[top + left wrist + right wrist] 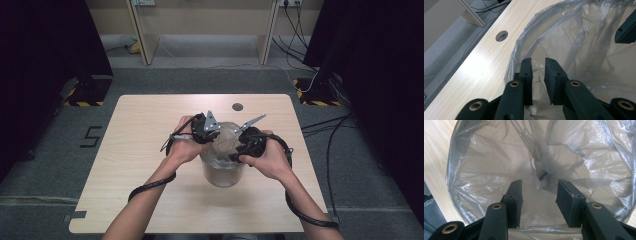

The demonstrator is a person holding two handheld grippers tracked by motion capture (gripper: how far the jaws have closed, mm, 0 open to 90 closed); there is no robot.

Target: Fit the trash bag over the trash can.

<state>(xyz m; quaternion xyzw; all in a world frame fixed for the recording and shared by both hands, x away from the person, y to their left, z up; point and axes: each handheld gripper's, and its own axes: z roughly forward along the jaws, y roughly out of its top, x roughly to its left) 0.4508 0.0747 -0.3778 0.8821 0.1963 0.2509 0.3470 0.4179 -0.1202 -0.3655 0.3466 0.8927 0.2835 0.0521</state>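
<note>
A clear, crinkled plastic bag [223,167] stands open like a round bin liner at the middle of the wooden table [145,120]. My left gripper [206,132] is at the bag's left rim. In the left gripper view its jaws [538,63] stand a narrow gap apart over the bag's edge [554,37], with wrinkled film showing behind the gap. My right gripper [246,144] is at the right rim. In the right gripper view it [539,185] is open wide, pointing down into the bag's mouth [499,165]. A jaw of the right gripper [627,27] shows across the bag.
A small round cable hole [237,106] [501,35] lies in the tabletop just beyond the bag. Cables [150,186] trail from both grippers along the forearms. Wooden furniture legs [142,40] and floor cables [330,130] lie beyond the table.
</note>
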